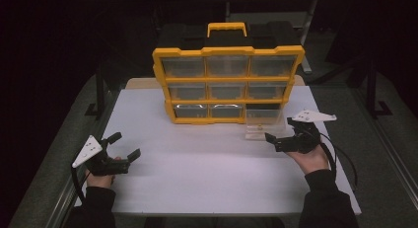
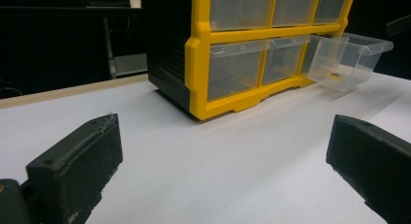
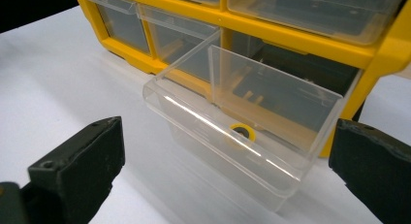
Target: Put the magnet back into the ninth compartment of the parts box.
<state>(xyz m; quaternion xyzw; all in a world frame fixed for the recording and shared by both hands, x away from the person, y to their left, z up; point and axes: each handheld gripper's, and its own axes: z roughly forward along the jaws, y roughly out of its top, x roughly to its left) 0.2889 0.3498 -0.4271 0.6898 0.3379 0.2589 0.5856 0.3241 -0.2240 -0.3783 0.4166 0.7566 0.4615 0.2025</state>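
right claw [image 3: 228, 170] open, just before pulled-out clear drawer [image 3: 242, 132], apart

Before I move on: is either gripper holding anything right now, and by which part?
Nothing is held. The left gripper and right gripper are both open; the clear drawer sits pulled out, untouched.

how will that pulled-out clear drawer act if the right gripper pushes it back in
The clear drawer looks thin-walled and nearly empty, so probably light and easy to slide. Its glossy plastic may slip against the jaws. The small yellow ring inside could shift or rattle.
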